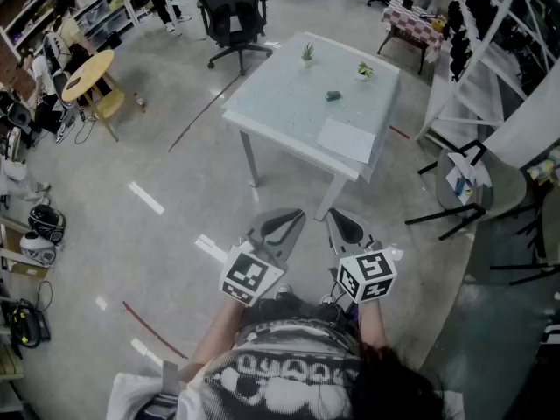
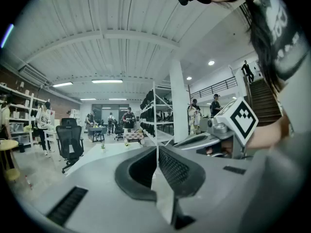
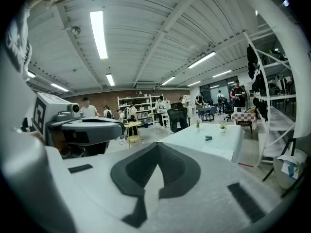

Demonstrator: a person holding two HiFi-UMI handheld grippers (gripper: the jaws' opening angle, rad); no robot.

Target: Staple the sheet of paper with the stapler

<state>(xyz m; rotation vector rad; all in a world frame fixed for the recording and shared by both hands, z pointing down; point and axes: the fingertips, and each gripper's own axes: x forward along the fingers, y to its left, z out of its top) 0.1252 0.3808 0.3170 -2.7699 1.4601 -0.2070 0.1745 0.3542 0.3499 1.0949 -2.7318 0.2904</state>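
We hold both grippers low, close to our body, side by side, aimed fwd & slightly down. L gripper [image 1: 289, 220]: jaws together, nothing btwn. R gripper [image 1: 342, 222]: jaws together too, empty. Forearms [image 1: 216, 338] tucked in.

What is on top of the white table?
The table holds a sheet of paper at its near edge, a small dark stapler mid-table and two little plants farther back. Anything under the paper is covered.
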